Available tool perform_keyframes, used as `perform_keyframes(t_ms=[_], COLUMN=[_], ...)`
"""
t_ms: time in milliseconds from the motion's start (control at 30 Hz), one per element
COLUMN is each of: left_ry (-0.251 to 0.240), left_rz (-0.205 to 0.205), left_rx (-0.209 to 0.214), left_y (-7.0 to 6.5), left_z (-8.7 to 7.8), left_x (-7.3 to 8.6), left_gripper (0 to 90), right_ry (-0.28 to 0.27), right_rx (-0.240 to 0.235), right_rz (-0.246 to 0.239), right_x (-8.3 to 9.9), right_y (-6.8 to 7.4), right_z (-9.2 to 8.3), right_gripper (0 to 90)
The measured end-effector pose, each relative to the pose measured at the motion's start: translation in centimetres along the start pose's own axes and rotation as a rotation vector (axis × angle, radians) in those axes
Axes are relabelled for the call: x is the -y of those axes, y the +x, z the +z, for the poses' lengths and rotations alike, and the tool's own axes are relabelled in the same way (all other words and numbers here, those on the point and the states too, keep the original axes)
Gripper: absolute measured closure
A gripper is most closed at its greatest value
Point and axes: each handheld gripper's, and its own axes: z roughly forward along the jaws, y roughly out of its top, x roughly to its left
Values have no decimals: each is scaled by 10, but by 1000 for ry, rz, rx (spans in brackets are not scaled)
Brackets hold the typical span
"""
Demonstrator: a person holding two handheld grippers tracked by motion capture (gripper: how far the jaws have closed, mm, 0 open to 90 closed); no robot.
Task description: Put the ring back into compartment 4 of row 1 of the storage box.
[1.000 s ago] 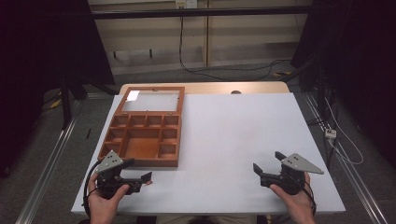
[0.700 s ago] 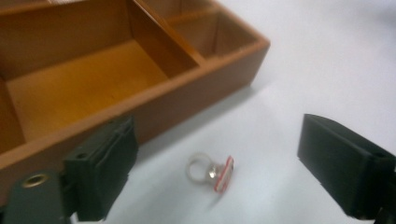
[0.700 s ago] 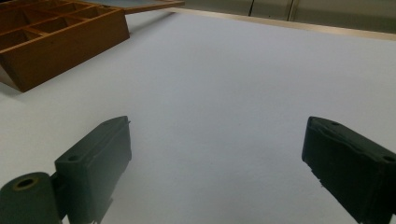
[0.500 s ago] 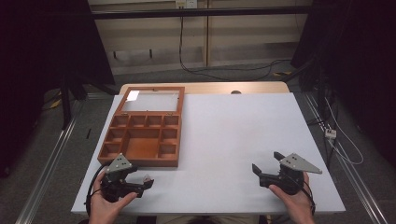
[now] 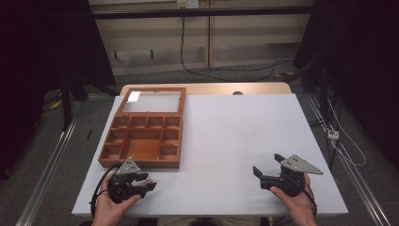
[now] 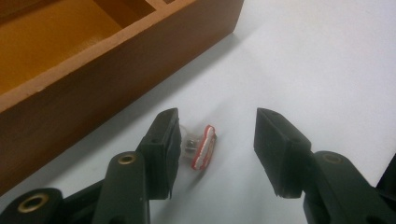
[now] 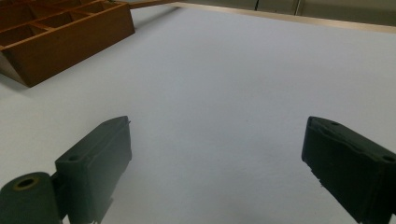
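Observation:
A small object with a red and white rim and a clear part lies on the white table between the jaws of my left gripper. It sits close to the left jaw, and I cannot tell whether they touch. That gripper is open. It rests near the table's front left, just in front of a wooden compartment box. My right gripper stands open at the front right, with nothing between its jaws.
The box's glass lid lies open toward the back. Its front wall stands right beside the left gripper. The box is far off to the right gripper's left. White tabletop stretches across the middle and right.
My left gripper has shifted a little to the right along the box's front. The right gripper has hardly moved.

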Motion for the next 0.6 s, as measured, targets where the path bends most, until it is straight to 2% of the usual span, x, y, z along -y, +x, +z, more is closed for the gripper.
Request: perform_keyframes(t_ms=[133,200,267,400,500,600], left_ry=[1,11,22,44,66,66], left_rz=[-2,-2,0,-2,14,10], left_rx=[8,-6,5,3,-22,-17], left_y=[4,5,5,7,8,8], left_z=[2,3,5,7,11,12], left_x=[-2,-1,1,1,1,0], left_gripper=[556,601,637,654,679,693], right_ry=[-4,-1,-3,1,4,7], right_rx=[4,3,2,2,0,-3], right_rz=[0,1,1,1,-1,1], right_x=[0,0,0,0,1,1], right_y=[0,0,0,0,0,0], right_z=[-1,-1,-1,0,1,1], right_gripper=[85,84,84,84,84,84])
